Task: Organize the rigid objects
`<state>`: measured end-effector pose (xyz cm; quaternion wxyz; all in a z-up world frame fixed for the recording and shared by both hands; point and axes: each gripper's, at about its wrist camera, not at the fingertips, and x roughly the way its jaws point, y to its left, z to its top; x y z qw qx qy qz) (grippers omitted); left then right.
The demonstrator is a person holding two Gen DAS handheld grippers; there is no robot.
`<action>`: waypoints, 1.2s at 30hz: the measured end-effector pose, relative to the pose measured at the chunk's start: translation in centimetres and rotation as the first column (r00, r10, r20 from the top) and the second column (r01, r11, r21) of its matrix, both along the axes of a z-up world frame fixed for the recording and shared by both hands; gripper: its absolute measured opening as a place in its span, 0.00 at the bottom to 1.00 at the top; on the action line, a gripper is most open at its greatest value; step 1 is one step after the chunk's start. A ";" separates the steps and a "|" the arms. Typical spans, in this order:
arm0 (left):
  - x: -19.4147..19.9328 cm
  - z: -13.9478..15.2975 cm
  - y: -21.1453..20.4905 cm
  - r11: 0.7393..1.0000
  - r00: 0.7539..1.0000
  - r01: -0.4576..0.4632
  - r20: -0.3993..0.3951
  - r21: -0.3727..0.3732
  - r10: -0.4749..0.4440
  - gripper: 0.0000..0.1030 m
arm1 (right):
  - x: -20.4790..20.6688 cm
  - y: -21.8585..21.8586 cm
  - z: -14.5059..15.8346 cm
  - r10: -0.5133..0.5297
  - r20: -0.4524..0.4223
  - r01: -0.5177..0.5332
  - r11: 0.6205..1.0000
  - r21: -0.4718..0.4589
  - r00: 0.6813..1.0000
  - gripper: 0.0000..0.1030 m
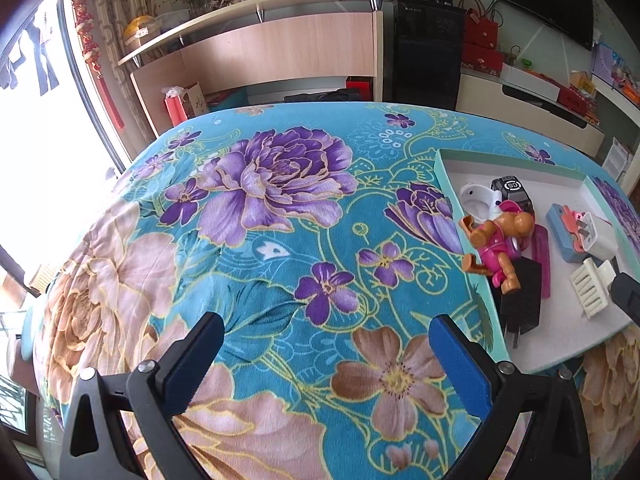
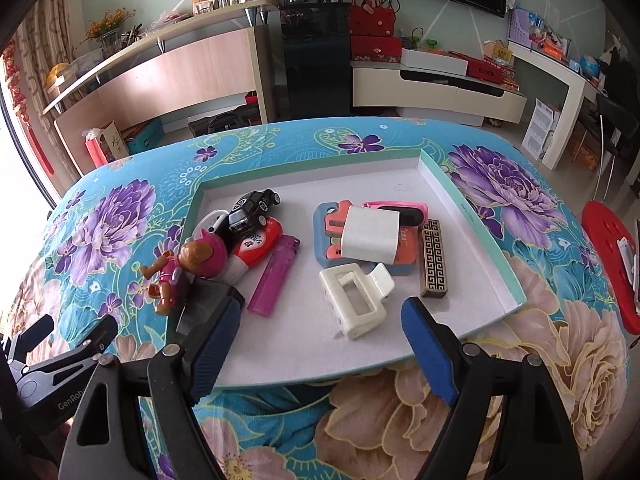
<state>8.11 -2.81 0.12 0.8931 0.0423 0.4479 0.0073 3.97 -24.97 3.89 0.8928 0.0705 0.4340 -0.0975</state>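
Turquoise cloth with big purple and tan flowers (image 1: 280,240) covers the table; on it sits a shallow white tray with a pale green rim (image 2: 472,216), and the small hard things lie gathered inside it. At the tray's left end a black toy car (image 2: 252,210) rests on a white piece, with a brown and pink toy figure (image 2: 188,264) leaning over the rim and a purple lighter (image 2: 274,276) just beside; toward the middle a white block (image 2: 370,238) lies on a blue and coral piece (image 2: 328,232), a white hair claw (image 2: 354,300) lies nearer, and a brown patterned box (image 2: 434,258) lies beside them. The right gripper (image 2: 320,340) hangs over the tray's near edge, jaws wide, gripping nothing; the left gripper (image 1: 326,360) hovers over bare cloth left of the tray, jaws likewise spread and empty.
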 end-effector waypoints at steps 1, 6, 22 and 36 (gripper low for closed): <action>-0.4 0.0 0.1 1.000 1.000 0.003 0.000 0.005 -0.003 1.00 | -0.4 0.1 0.1 0.003 0.003 -0.003 1.000 0.002 1.000 0.81; -2.4 0.8 0.4 1.000 1.000 0.016 0.025 0.013 -0.016 1.00 | -2.1 0.8 0.4 0.018 0.009 -0.018 1.000 -0.007 1.000 0.81; -6.7 1.0 1.1 0.998 0.998 0.060 0.008 0.024 -0.060 1.00 | -6.9 0.9 -0.6 -0.005 -0.025 0.005 1.000 -0.010 1.000 0.81; -7.6 -0.2 1.1 0.998 0.998 0.065 -0.002 0.024 -0.065 1.00 | -7.6 2.2 -2.1 0.027 -0.002 -0.027 1.000 -0.010 1.000 0.81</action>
